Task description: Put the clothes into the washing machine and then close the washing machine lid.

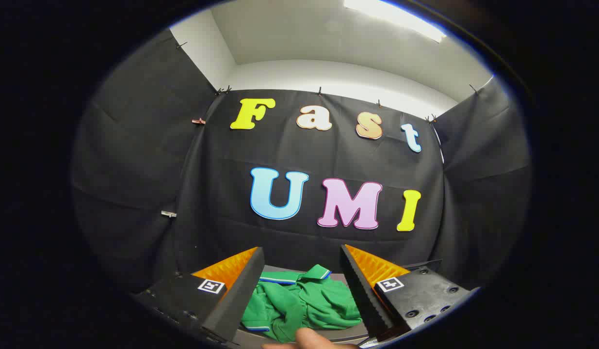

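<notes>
A green garment [301, 300] with white-and-blue trim lies crumpled on a grey surface [343, 334], low between my two fingers and a little beyond them. My gripper [301, 254] is open, its fingers spread wide on either side of the garment and raised above it, with nothing between them. One fingertip [253, 259] stands to the left of the cloth. A person's fingertip [311, 338] shows at the near edge, just below the garment.
The booth's black cloth wall [328, 160] hangs straight ahead and on both sides, close behind the grey surface. Small clips [198, 121] pin the cloth. Above it are a white wall and a ceiling light [394, 17].
</notes>
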### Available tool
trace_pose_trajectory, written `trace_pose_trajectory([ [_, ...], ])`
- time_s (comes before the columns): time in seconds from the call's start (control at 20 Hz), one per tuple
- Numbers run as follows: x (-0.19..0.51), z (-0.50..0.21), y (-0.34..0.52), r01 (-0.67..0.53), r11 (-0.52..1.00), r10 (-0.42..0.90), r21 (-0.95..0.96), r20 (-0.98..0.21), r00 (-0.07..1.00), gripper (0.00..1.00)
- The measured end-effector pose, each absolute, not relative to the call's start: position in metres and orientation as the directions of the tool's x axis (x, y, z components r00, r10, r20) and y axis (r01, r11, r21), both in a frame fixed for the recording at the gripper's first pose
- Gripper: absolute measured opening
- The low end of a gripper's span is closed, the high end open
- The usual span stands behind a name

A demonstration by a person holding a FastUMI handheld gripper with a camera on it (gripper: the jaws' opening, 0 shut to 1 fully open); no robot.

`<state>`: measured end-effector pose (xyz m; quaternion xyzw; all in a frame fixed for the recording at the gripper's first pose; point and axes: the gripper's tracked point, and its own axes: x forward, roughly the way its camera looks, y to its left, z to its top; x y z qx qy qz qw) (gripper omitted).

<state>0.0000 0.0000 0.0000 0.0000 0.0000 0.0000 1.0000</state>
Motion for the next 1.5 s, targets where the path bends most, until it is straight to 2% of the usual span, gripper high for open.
trace_pose_trajectory([
  [0.2, 0.004, -0.012, 0.000, -0.023, 1.000, 0.024, 0.007, -0.031, 0.999, 0.98],
  [0.6, 0.011, -0.012, 0.004, -0.048, 0.999, 0.048, -0.003, -0.018, 0.999, 0.98],
  [1.1, 0.016, -0.014, -0.009, -0.004, 0.999, 0.003, -0.052, -0.027, 1.000, 0.97],
  [1.5, 0.039, -0.034, -0.006, -0.035, 0.998, 0.028, -0.050, -0.144, 0.989, 0.98],
])
